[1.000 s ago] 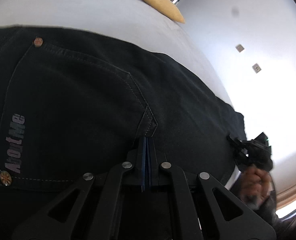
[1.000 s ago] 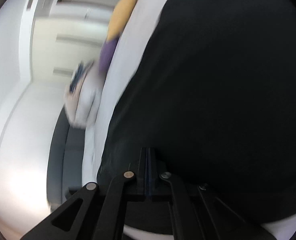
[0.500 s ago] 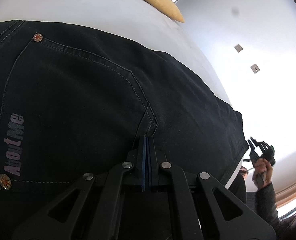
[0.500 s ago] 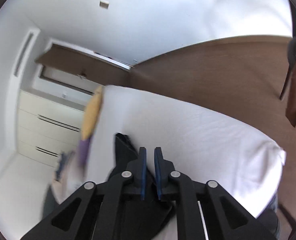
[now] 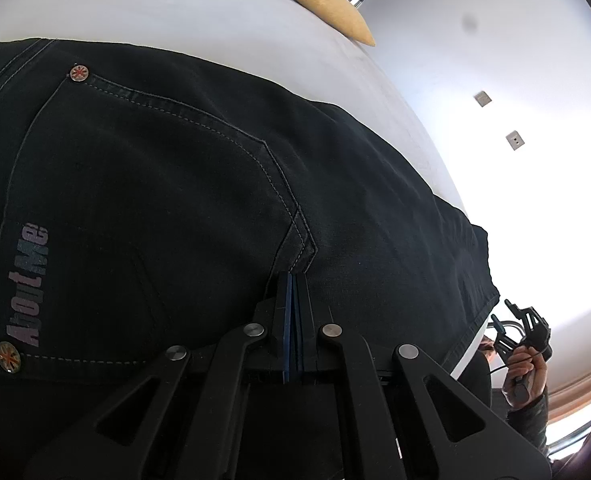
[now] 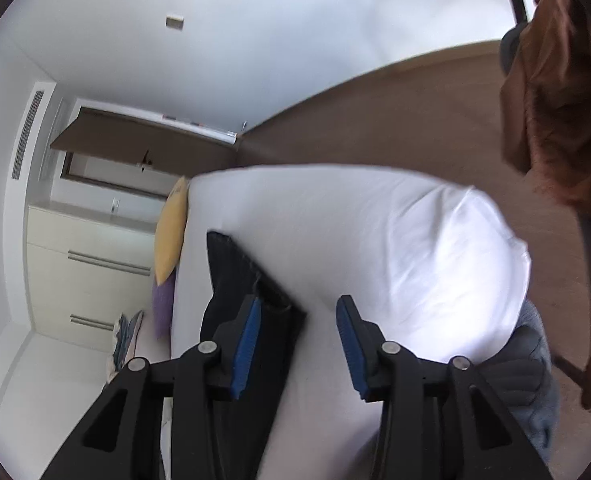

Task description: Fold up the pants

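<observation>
Black pants lie flat on the white bed, a back pocket with pale lettering facing up. My left gripper is shut, its tips against the fabric by the pocket's lower corner; I cannot see whether cloth is pinched. The right wrist view shows the pants as a narrow dark strip on the bed. My right gripper hangs over the bed's near end, jaws opening with nothing between them. In the left wrist view the right gripper is off the hem end, held by a hand.
A yellow pillow and a purple pillow lie at the far end of the bed. Pale drawers stand against the wall beyond. Brown cloth hangs at the right, over a brown floor.
The right gripper was shut close against the pants; it has swung away past the hem end and its jaws have parted, empty. The left gripper stays shut at the same spot.
</observation>
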Demonstrator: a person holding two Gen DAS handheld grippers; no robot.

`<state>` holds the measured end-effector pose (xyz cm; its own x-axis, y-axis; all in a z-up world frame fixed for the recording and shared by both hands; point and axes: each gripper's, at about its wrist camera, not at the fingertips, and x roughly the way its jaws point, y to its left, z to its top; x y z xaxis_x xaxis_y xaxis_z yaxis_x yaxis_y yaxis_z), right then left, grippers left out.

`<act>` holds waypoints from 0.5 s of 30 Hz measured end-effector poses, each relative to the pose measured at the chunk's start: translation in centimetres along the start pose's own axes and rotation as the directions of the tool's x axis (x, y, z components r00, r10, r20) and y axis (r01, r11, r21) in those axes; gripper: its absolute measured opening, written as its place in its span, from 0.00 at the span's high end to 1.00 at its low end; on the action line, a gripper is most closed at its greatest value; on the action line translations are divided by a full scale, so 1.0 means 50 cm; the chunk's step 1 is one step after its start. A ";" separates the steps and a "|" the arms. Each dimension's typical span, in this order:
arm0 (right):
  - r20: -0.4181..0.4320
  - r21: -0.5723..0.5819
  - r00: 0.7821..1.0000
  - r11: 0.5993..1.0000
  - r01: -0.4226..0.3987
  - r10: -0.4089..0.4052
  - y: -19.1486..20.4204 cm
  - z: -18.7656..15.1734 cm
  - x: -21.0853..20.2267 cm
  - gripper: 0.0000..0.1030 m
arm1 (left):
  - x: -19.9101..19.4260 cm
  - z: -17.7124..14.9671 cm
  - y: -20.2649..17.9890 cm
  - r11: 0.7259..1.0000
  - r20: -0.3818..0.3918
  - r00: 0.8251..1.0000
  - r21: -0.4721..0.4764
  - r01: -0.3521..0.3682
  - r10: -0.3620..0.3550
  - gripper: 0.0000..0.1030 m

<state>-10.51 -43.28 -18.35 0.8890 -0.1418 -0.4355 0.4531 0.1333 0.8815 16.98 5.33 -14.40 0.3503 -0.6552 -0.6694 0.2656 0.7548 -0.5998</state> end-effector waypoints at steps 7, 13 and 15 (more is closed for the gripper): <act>-0.073 0.001 0.995 0.998 -0.061 0.061 0.011 -0.036 0.051 0.50 | 0.002 0.002 0.002 1.000 -0.002 1.000 -0.001 0.001 -0.001 0.97; -0.095 0.042 0.988 0.992 -0.117 0.121 0.021 -0.039 0.078 0.50 | 0.001 0.004 0.004 1.000 -0.004 1.000 -0.001 0.003 -0.003 0.97; -0.097 0.072 0.984 0.987 -0.144 0.151 0.018 -0.039 0.087 0.50 | 0.001 0.003 0.003 1.000 -0.003 1.000 -0.002 0.002 -0.002 0.97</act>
<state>-6.11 -41.87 -19.79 0.9494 -0.0240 -0.3130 0.3139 0.0814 0.9460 17.19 5.44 -14.45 0.3465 -0.6571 -0.6694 0.2649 0.7531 -0.6022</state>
